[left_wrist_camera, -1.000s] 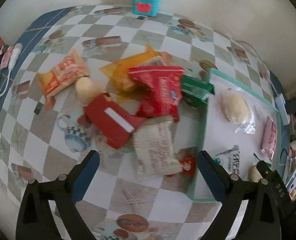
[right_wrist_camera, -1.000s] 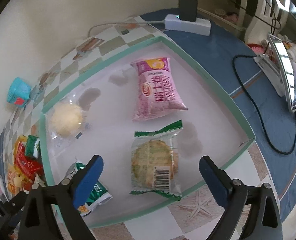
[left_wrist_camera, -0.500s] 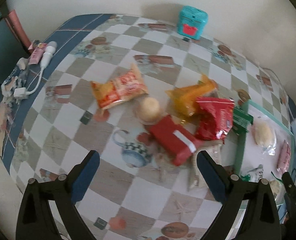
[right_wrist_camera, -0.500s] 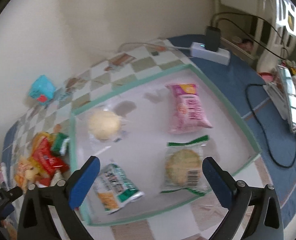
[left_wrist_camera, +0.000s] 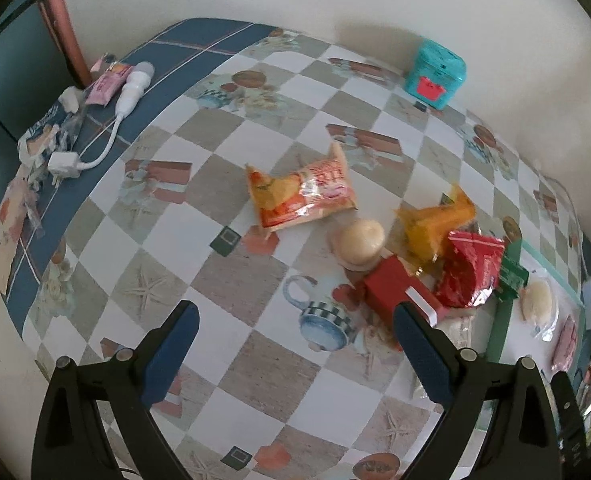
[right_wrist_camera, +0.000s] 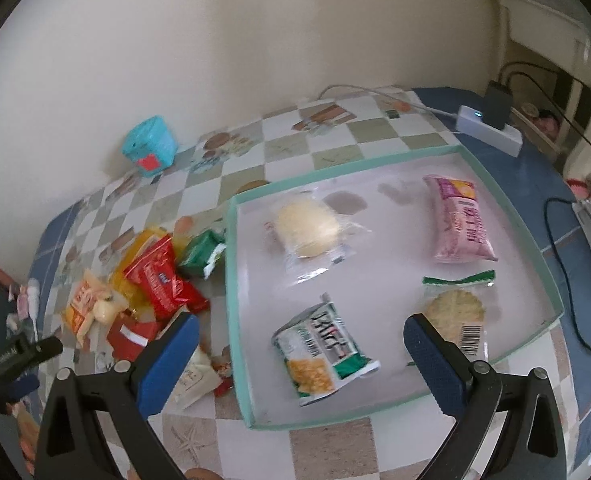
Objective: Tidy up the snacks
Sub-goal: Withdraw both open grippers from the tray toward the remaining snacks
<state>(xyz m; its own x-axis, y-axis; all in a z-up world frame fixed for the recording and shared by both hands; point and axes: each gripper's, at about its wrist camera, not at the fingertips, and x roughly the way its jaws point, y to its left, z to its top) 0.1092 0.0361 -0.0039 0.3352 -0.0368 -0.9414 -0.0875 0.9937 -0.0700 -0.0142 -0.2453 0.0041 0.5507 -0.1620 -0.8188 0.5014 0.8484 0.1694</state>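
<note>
Your left gripper (left_wrist_camera: 295,344) hangs over the checkered tablecloth (left_wrist_camera: 231,280) with jaws wide apart, nothing between them — the printed teacup pattern sits in the gap. The loose snack pile is right of centre in the left wrist view: an orange-red packet (left_wrist_camera: 301,196) lying flat, a round pale bun (left_wrist_camera: 361,240) just below it, a yellow-orange packet (left_wrist_camera: 435,224) to the right, a red packet (left_wrist_camera: 471,272) overlapping that, and a red box (left_wrist_camera: 395,294) touching the bun, partly behind the right fingertip. A green packet (left_wrist_camera: 513,276) leans on the tray edge. Your right gripper (right_wrist_camera: 297,346) is also spread open and empty, above the near part of the teal-rimmed tray (right_wrist_camera: 231,280). Inside the tray, all apart from each other: a wrapped pale bun (right_wrist_camera: 307,230) upper centre, a pink packet (right_wrist_camera: 459,220) upper right, a round cracker in clear wrap (right_wrist_camera: 455,312) lower right, and a green-and-white packet (right_wrist_camera: 323,354) lower centre — between your fingertips. A teal tin (right_wrist_camera: 149,146) stands by the wall at upper left of the right wrist view; a white power strip (right_wrist_camera: 489,134) lies at upper right.
</note>
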